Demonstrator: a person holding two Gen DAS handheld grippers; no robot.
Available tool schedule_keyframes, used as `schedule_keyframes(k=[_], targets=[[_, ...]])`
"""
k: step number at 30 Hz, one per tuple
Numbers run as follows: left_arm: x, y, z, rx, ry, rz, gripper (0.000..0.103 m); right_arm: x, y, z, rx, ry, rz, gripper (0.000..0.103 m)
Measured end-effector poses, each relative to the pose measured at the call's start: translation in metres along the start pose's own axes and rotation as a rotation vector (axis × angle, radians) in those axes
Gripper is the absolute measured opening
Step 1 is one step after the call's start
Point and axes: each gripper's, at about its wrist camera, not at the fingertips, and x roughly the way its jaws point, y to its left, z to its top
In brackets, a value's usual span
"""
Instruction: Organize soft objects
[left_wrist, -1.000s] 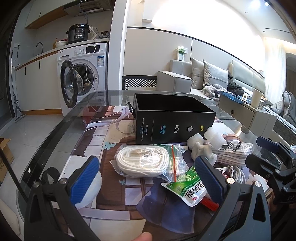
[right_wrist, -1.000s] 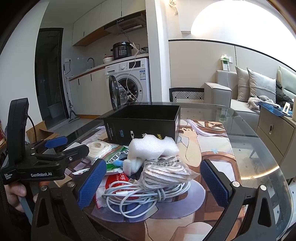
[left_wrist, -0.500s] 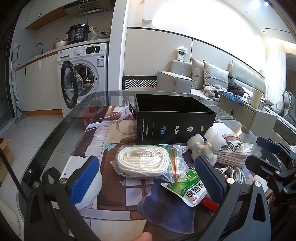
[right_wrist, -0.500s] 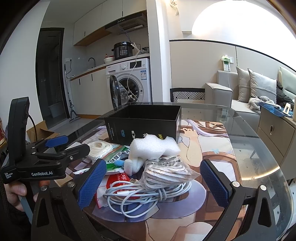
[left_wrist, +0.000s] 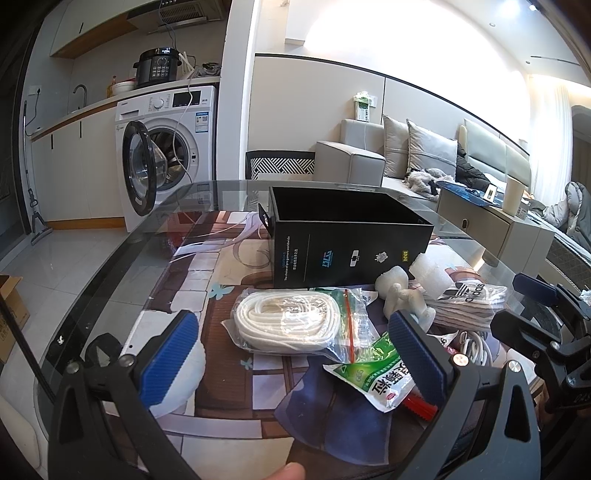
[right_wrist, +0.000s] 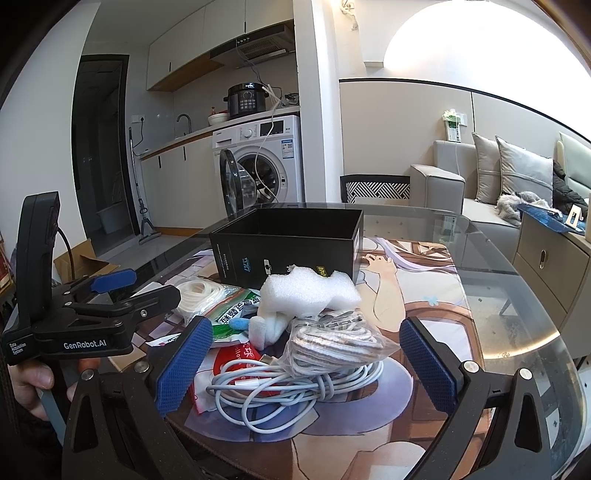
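Observation:
An open black box (left_wrist: 347, 236) (right_wrist: 288, 247) stands on the glass table behind a heap of soft items. In the left wrist view, a clear bag of white cord (left_wrist: 291, 325) lies between my open left gripper (left_wrist: 295, 354) and the box, with a green packet (left_wrist: 373, 373), white foam pieces (left_wrist: 402, 295) and bagged striped socks (left_wrist: 465, 299) to its right. My right gripper (right_wrist: 306, 365) is open just above a coiled white cable (right_wrist: 291, 387), the bagged socks (right_wrist: 332, 343) and a foam block (right_wrist: 310, 291). Neither gripper holds anything.
The glass table (right_wrist: 517, 314) has a printed mat under it. In the right wrist view the left gripper (right_wrist: 110, 291) and a hand show at the left. A washing machine (left_wrist: 166, 155) with its door open stands behind, a sofa (left_wrist: 424, 162) at the right.
Almost nothing: the right gripper has eased slightly forward toward the cable and socks. The left gripper has not moved.

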Motion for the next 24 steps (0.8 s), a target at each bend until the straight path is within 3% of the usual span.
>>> schedule_keyframes(k=[24], targets=[[0.0001,-0.0003,0.0001,0.001,0.0,0.0,0.103,-0.0004,0.0006,-0.0005,0.001,0.0,-0.001,0.103]])
